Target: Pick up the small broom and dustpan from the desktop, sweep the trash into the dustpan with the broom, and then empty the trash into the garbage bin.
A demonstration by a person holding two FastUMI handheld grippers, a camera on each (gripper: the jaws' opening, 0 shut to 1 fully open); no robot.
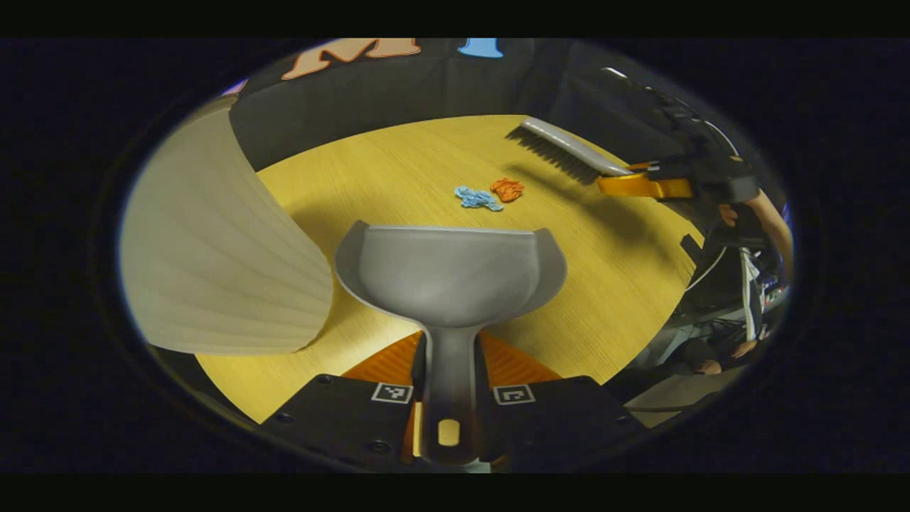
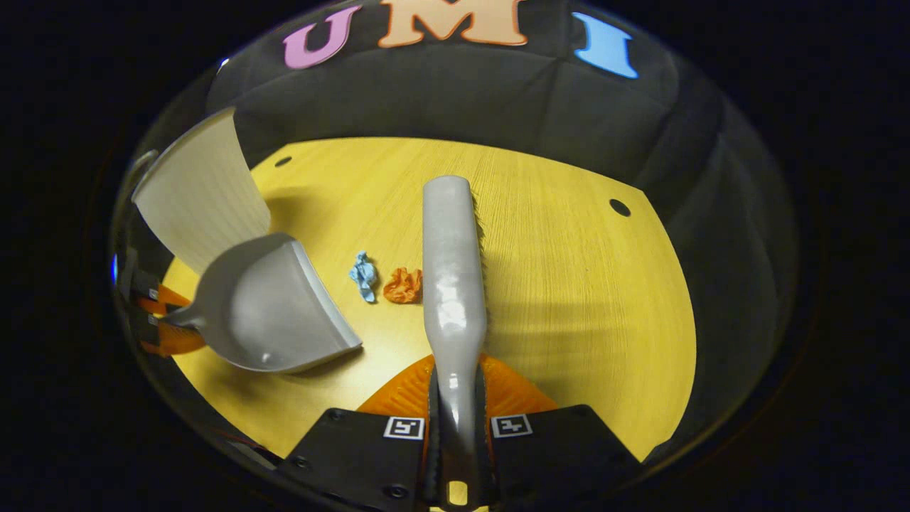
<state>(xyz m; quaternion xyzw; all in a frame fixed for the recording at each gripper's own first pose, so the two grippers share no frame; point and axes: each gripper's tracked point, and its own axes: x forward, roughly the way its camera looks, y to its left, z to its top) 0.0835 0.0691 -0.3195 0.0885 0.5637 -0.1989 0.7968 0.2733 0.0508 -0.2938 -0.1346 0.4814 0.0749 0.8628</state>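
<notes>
My left gripper [image 1: 451, 370] is shut on the handle of the grey dustpan [image 1: 448, 274], whose mouth faces the trash. A blue crumpled scrap [image 1: 478, 198] and an orange crumpled scrap [image 1: 507, 188] lie just beyond it on the yellow desktop [image 1: 611, 270]. My right gripper [image 2: 456, 398] is shut on the handle of the grey broom [image 2: 453, 270], which points away along the desktop. The orange scrap [image 2: 402, 286] and blue scrap [image 2: 363, 275] sit just left of the broom. Farther left is the dustpan [image 2: 270, 313]. From the left gripper view, the broom [image 1: 561, 148] hangs at the far right in the right gripper [image 1: 643, 183].
A pale ribbed garbage bin [image 1: 213, 256] stands at the desktop's left side, close beside the dustpan; the bin [image 2: 202, 192] also appears at the far left of the right gripper view. The desktop has small dark holes [image 2: 619, 208]. A person's arm [image 1: 771, 220] holds the right gripper.
</notes>
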